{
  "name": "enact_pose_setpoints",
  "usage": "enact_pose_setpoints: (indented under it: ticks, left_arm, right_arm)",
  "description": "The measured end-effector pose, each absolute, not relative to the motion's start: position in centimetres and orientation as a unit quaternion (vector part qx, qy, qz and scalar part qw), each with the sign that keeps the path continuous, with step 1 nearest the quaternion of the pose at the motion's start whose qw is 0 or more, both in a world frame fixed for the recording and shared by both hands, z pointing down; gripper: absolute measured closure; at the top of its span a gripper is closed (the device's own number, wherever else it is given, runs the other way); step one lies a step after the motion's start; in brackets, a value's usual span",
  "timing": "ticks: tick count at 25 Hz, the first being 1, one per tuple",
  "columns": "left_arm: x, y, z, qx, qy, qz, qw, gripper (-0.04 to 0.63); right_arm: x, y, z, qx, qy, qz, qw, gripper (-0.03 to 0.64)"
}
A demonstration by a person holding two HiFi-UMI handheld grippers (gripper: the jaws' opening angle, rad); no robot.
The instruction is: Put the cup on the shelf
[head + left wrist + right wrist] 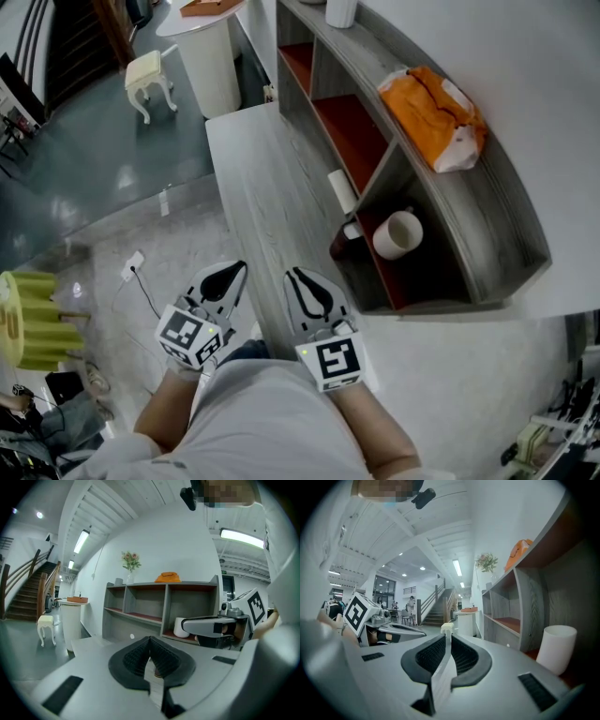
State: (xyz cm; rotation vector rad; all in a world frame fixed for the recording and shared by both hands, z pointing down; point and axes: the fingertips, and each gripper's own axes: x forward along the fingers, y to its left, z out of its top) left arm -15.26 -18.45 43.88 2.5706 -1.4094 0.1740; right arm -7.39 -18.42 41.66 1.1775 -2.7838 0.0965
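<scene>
The white cup [397, 233] stands in the nearest lower compartment of the grey shelf [487, 187], on its red floor. It also shows as the white cup [180, 626] in the left gripper view and as the white cup [557, 648] close at the right in the right gripper view. My left gripper [228, 272] and right gripper [298, 277] hover side by side over the near end of the grey counter [272, 206], left of the cup and apart from it. Both are shut with nothing between their pads. Each sees the other: the right gripper [211, 625], the left gripper [389, 632].
An orange bag [433, 112] and a white vase [340, 11] sit on the shelf top. A white roll [342, 190] and a dark object [345, 242] lie at the shelf front beside the cup. A white round stand [211, 56] and a cream stool [150, 80] are far off.
</scene>
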Motion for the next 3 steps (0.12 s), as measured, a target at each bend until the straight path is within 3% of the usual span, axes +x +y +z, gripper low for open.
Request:
enact_pose_setpoints:
  ticks: [3]
  left_arm:
    - [-15.08,-18.60,43.99,0.871,-0.476,0.062,0.103,0.580]
  right_arm:
    - [-7.19,-18.53,41.58,0.391,-0.918,0.031,0.057,0.572]
